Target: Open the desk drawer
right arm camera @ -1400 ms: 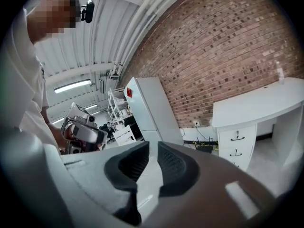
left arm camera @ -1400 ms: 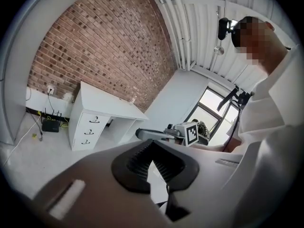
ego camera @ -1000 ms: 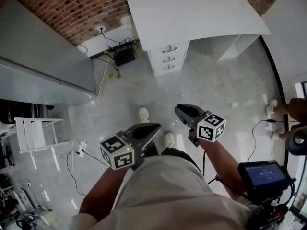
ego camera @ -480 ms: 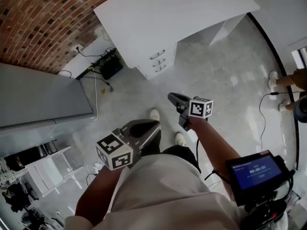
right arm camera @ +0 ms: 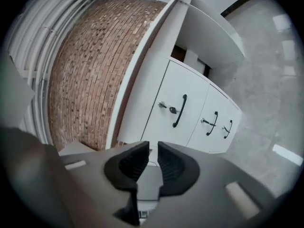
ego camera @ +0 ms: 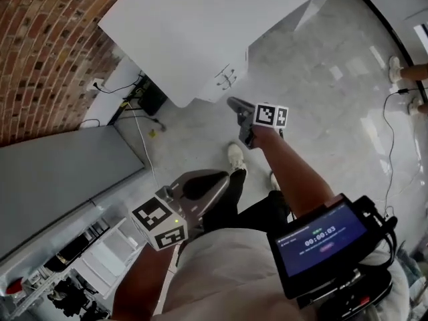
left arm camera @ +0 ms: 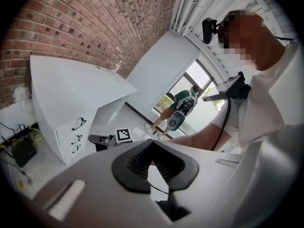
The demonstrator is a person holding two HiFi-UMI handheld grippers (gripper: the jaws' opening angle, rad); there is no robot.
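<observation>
The white desk point(ego camera: 200, 25) stands against the brick wall, and its drawer stack point(ego camera: 226, 79) with black handles faces me. In the right gripper view the top drawer's handle point(right arm camera: 179, 110) has a key point(right arm camera: 168, 108) beside it, with two more handles point(right arm camera: 212, 122) to its right. My right gripper point(ego camera: 234, 103) is stretched out just short of the drawers. Its jaws point(right arm camera: 151, 148) stand a narrow gap apart with nothing between them. My left gripper point(ego camera: 224, 177) hangs back near my legs. Its tips point(left arm camera: 152, 146) meet and hold nothing. That view also shows the drawers point(left arm camera: 77, 137).
A black box with cables point(ego camera: 152, 97) lies on the floor left of the desk. A grey panel point(ego camera: 60, 179) fills the left side, with white shelving point(ego camera: 100, 259) below it. Another person point(left arm camera: 183, 103) stands by the window. A screen device point(ego camera: 321, 236) hangs at my right hip.
I have come closer to the desk. My right gripper has reached forward and down toward the drawer stack and rolled. My left gripper has dropped and stays back by my body.
</observation>
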